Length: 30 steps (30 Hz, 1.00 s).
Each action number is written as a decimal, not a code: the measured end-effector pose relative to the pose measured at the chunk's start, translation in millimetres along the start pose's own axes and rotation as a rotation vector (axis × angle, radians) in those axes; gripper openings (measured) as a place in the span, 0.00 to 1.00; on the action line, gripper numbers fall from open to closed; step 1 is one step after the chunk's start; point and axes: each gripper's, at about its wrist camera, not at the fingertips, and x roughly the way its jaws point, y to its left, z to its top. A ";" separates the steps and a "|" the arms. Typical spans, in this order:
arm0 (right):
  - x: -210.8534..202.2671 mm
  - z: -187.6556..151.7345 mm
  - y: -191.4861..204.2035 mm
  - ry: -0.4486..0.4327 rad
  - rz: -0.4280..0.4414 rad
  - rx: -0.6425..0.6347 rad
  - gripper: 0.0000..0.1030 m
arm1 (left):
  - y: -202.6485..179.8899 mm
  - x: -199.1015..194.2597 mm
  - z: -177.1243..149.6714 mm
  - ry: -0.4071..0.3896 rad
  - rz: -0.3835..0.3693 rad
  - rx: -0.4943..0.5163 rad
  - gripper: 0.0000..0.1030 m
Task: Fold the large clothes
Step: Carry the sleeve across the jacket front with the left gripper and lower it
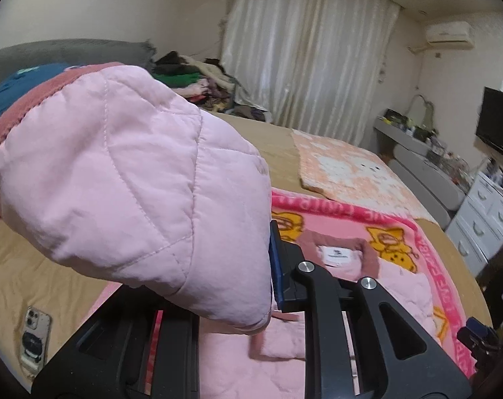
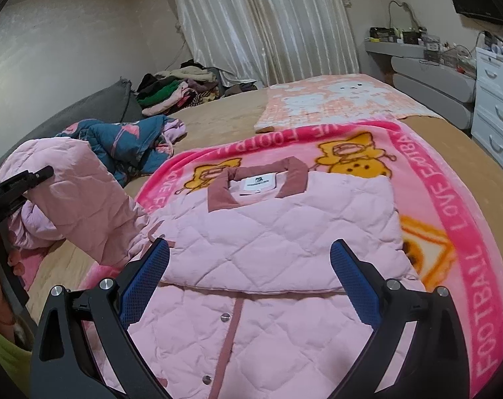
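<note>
A pale pink quilted jacket (image 2: 284,232) lies front up on a pink cartoon blanket (image 2: 451,232), collar (image 2: 294,179) at the far end, its lower part folded up over the snap-button front. My right gripper (image 2: 250,244) hovers open just above the jacket's middle, nothing between its blue pads. My left gripper (image 1: 272,266) is shut on the jacket's left sleeve (image 1: 118,173) and holds it lifted off the bed; the sleeve drapes over the gripper and hides one finger. In the right wrist view the left gripper (image 2: 22,183) and raised sleeve (image 2: 85,193) are at the far left.
A blue patterned garment (image 2: 128,143) lies crumpled left of the blanket. A peach animal-print blanket (image 2: 334,99) lies beyond. A clothes pile (image 2: 178,93) sits by the curtain. A phone (image 1: 35,339) lies on the tan bedsheet. White drawers (image 2: 494,116) stand at the right.
</note>
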 end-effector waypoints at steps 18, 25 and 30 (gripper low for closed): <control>-15.4 -12.3 -63.0 -0.025 -0.047 0.115 0.94 | -120.0 45.3 -49.7 0.111 -0.124 0.209 0.11; -21.7 -16.0 -85.4 -0.039 -0.066 0.159 0.94 | -154.4 65.7 -74.9 0.164 -0.146 0.276 0.11; -20.3 -20.7 -98.8 -0.028 -0.077 0.193 0.94 | -170.5 77.1 -98.4 0.207 -0.150 0.318 0.11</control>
